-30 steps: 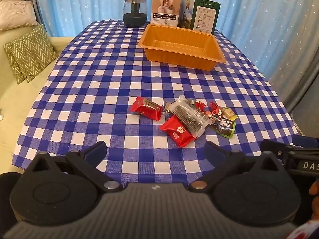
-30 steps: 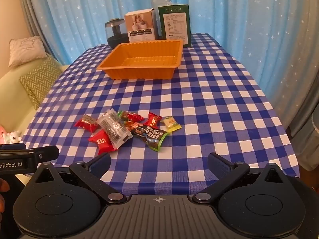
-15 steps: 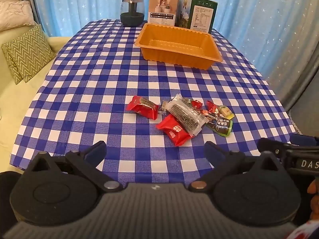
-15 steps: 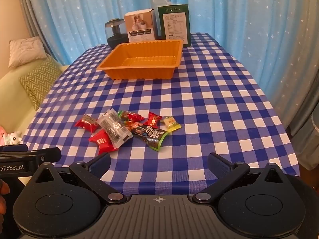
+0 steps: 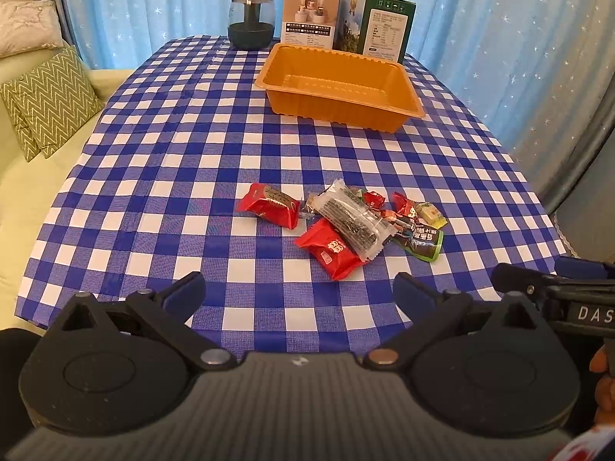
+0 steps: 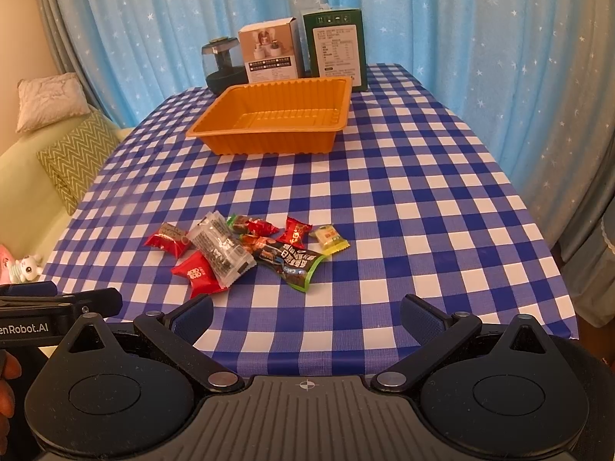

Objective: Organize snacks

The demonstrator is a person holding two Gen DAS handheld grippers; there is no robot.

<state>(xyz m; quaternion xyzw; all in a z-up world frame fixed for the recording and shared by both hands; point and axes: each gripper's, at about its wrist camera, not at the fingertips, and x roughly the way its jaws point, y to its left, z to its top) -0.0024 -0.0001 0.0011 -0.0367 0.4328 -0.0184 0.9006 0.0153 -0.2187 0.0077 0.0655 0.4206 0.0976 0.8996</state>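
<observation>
Several wrapped snacks lie in a loose heap on the blue checked tablecloth: a red pack (image 5: 269, 205) at the left, a clear pack with dark contents (image 5: 351, 223), a red pack (image 5: 330, 249) in front, a dark green pack (image 5: 424, 240), a small yellow sweet (image 5: 429, 213). The heap also shows in the right wrist view (image 6: 246, 247). An empty orange tray (image 5: 340, 86) (image 6: 276, 115) stands further back. My left gripper (image 5: 300, 294) and right gripper (image 6: 305, 313) are open and empty, both short of the heap near the table's front edge.
A dark jar (image 5: 251, 19), a white box (image 5: 311, 15) and a green box (image 5: 378, 23) stand behind the tray. A sofa with a zigzag cushion (image 5: 50, 100) is to the left. Blue starred curtains hang behind.
The left gripper's view has shifted slightly, with the table contents sliding a little left. The right gripper has hardly moved. Both stay open.
</observation>
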